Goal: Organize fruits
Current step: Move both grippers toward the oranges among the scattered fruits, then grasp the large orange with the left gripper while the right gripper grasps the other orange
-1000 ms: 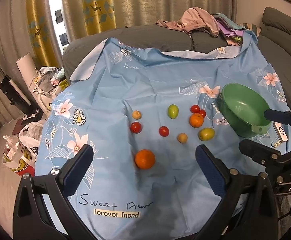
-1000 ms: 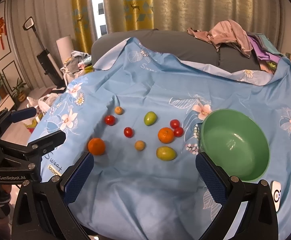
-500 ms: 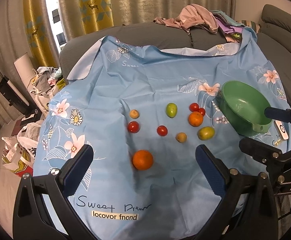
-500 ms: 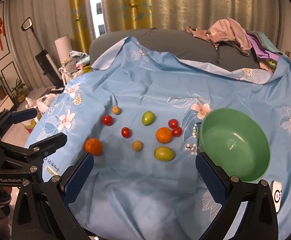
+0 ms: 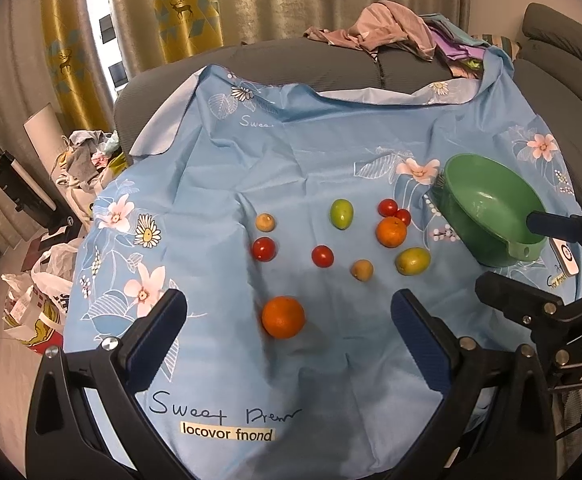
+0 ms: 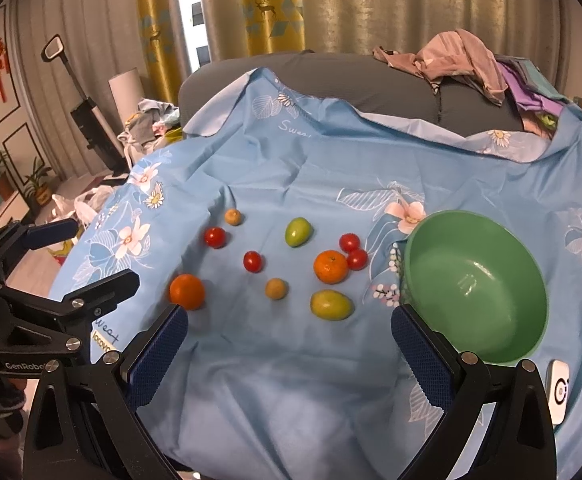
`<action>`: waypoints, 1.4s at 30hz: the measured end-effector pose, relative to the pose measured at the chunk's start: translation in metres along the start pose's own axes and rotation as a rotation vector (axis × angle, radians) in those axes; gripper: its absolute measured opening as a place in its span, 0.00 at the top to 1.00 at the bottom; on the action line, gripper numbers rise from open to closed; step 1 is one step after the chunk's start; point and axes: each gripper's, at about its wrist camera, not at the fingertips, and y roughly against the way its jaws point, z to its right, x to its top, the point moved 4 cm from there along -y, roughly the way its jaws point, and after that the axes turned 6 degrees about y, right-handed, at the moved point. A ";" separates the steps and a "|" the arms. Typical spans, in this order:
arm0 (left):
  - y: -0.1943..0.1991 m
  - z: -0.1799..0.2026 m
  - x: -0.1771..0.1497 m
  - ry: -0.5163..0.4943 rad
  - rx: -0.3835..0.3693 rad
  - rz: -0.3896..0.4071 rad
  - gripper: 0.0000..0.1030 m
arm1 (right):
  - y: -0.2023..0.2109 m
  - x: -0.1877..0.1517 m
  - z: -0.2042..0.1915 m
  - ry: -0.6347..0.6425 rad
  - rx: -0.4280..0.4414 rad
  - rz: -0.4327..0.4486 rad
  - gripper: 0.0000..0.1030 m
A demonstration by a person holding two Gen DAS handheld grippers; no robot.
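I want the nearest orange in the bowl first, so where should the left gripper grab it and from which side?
Take the orange across its widest middle, coming straight down from above. It is round and sits alone on the blue cloth, with open room on both sides for the open left gripper.

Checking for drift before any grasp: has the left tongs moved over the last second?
Yes. In the left wrist view the whole scene, including the green bowl on the blue cloth, sits slightly lower and larger, so the open left tongs eased forward.

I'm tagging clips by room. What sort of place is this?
Most likely a home living room: a grey sofa under the blue cloth, a clothes heap on it, and patterned window curtains.
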 end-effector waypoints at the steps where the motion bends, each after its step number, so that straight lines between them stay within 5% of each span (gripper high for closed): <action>1: 0.000 0.000 -0.001 0.003 -0.006 0.001 0.01 | 0.000 0.000 0.000 0.000 0.000 -0.001 0.01; 8: -0.009 -0.010 -0.015 0.045 -0.094 -0.013 0.01 | -0.010 -0.012 0.004 -0.024 0.006 -0.005 0.01; 18: -0.055 -0.013 -0.052 0.123 -0.199 -0.158 0.01 | -0.054 -0.048 0.015 -0.084 0.083 -0.081 0.03; 22: -0.065 -0.013 -0.053 0.122 -0.193 -0.152 0.02 | -0.063 -0.051 0.021 -0.099 0.091 -0.085 0.05; 28: -0.084 -0.017 -0.051 0.100 -0.150 -0.157 0.13 | -0.088 -0.054 0.023 -0.089 0.101 -0.112 0.13; 37: -0.101 -0.021 -0.043 0.090 -0.197 -0.151 0.31 | -0.120 -0.041 0.028 -0.019 0.023 -0.123 0.22; 42: -0.109 -0.015 -0.041 0.048 -0.215 -0.142 0.34 | -0.135 -0.039 0.034 0.003 0.007 -0.152 0.29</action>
